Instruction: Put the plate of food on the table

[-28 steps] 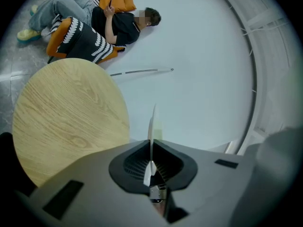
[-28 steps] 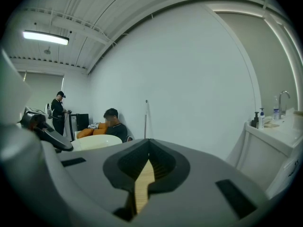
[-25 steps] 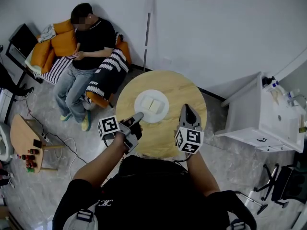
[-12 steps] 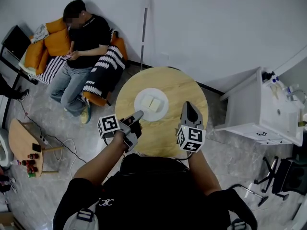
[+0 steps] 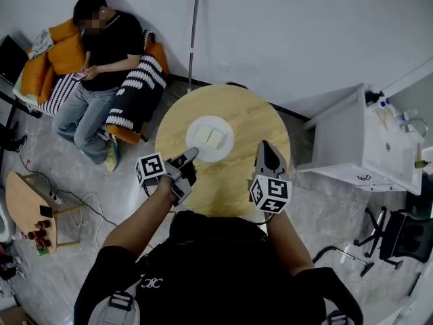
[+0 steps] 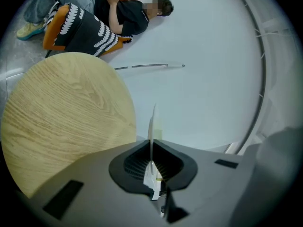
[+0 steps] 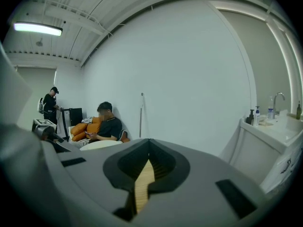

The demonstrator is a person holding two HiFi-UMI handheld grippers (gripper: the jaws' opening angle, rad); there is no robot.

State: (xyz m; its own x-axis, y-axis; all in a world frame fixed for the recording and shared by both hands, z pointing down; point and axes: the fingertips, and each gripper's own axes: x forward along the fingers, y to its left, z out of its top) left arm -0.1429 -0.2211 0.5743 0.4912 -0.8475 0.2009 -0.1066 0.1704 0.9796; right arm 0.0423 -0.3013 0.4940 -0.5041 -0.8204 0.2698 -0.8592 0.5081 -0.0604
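Observation:
A white plate (image 5: 210, 139) with pale slabs of food sits over the middle of the round wooden table (image 5: 237, 188). My left gripper (image 5: 190, 156) is shut on the plate's near rim. In the left gripper view the plate (image 6: 153, 122) shows edge-on, clamped between the jaws of the left gripper (image 6: 151, 143), with the table top (image 6: 66, 122) to its left. I cannot tell whether the plate touches the table. My right gripper (image 5: 265, 149) hovers over the table's right part, apart from the plate. The right gripper (image 7: 148, 148) is shut, with nothing in it.
A person (image 5: 101, 46) sits on an orange sofa at the far left. A thin pole (image 5: 191, 39) leans on the wall. A white sink cabinet (image 5: 365, 147) stands to the right, a small side table (image 5: 27, 202) to the left, a chair (image 5: 399, 235) at bottom right.
The head view has drifted, so the room sits a little higher and further left. Both grippers and the plate keep about the same place over the table.

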